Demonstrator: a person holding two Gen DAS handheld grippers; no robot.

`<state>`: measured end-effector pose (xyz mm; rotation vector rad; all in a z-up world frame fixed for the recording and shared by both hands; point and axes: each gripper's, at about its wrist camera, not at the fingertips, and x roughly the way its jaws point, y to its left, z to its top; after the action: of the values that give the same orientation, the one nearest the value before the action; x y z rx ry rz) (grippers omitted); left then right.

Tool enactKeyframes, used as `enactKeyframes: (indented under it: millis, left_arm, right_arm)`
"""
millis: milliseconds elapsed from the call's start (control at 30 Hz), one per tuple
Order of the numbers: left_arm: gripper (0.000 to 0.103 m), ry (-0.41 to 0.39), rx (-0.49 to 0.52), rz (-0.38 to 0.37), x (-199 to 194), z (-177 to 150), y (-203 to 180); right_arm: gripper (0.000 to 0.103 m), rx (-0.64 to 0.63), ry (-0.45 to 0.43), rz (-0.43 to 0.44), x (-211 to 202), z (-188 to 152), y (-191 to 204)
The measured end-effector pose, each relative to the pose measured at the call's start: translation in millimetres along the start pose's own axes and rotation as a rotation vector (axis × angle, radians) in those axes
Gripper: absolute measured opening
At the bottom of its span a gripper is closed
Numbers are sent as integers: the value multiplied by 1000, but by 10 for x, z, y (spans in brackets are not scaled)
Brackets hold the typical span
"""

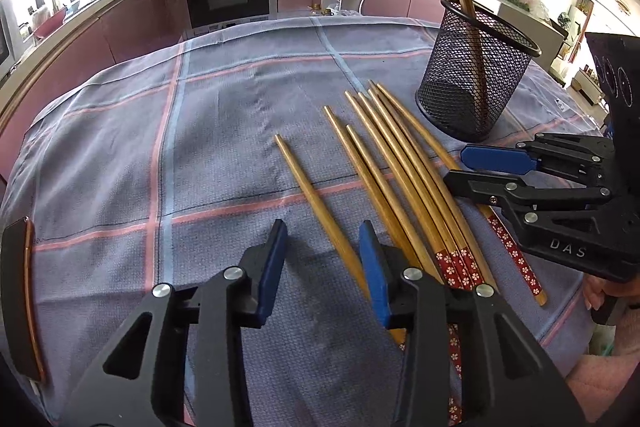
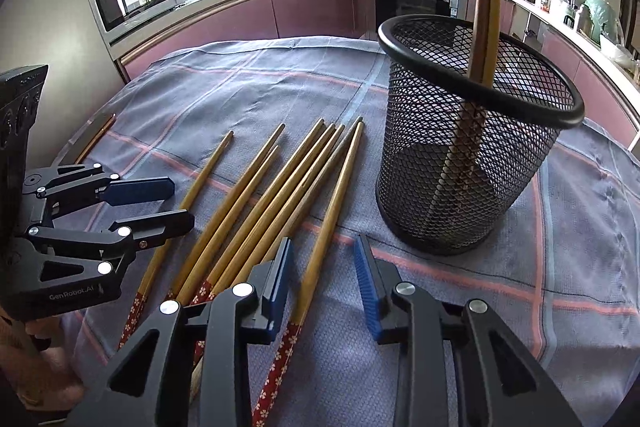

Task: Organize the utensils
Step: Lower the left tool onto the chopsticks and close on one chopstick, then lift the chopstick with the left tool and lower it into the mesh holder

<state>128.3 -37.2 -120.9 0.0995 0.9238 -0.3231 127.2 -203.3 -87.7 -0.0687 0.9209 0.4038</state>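
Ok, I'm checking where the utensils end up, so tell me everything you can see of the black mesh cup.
The black mesh cup is a round holder of what looks like wire mesh, with a solid smooth rim and a solid base ring. It stands upright on the checked cloth, beyond the loose chopsticks lying on the cloth. Two chopsticks stand in it, leaning on the rim, thin ends up. Neither gripper touches it.

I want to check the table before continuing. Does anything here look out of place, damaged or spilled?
Nothing looks damaged or spilled. The mesh cup stands upright with two chopsticks leaning inside. The loose chopsticks lie on the cloth in a fan, and one lies apart to the left. Both grippers, left and right, are open and empty.
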Motion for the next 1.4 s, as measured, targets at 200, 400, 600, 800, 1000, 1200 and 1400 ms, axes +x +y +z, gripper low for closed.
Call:
enactKeyframes:
  millis: [200,400,600,800,1000,1200,1400]
  left_arm:
    - [15,-5,-44,7,6,7,26]
    - [9,-19,-91,-16,-48,-30,67]
    - [7,-34,-73,-34,-145,-70,22]
    - [1,-49,-42,-76,-248,-102,-37]
    - [16,-65,3,-48,-275,-129,-93]
    - [25,-19,66,23,-144,-144,-131]
    - [8,-8,55,26,-58,-115,-142]
  right_arm:
    - [9,89,-11,38,-22,-27,-120]
    - [6,155,-33,96,-100,-91,-226]
    - [6,103,-61,134,-240,-82,-134]
    - [6,50,-35,149,-192,-76,-13]
    - [6,42,-4,144,-118,-108,-4]
    - [10,22,7,120,-63,-80,24]
    - [9,-2,7,106,-9,-21,47]
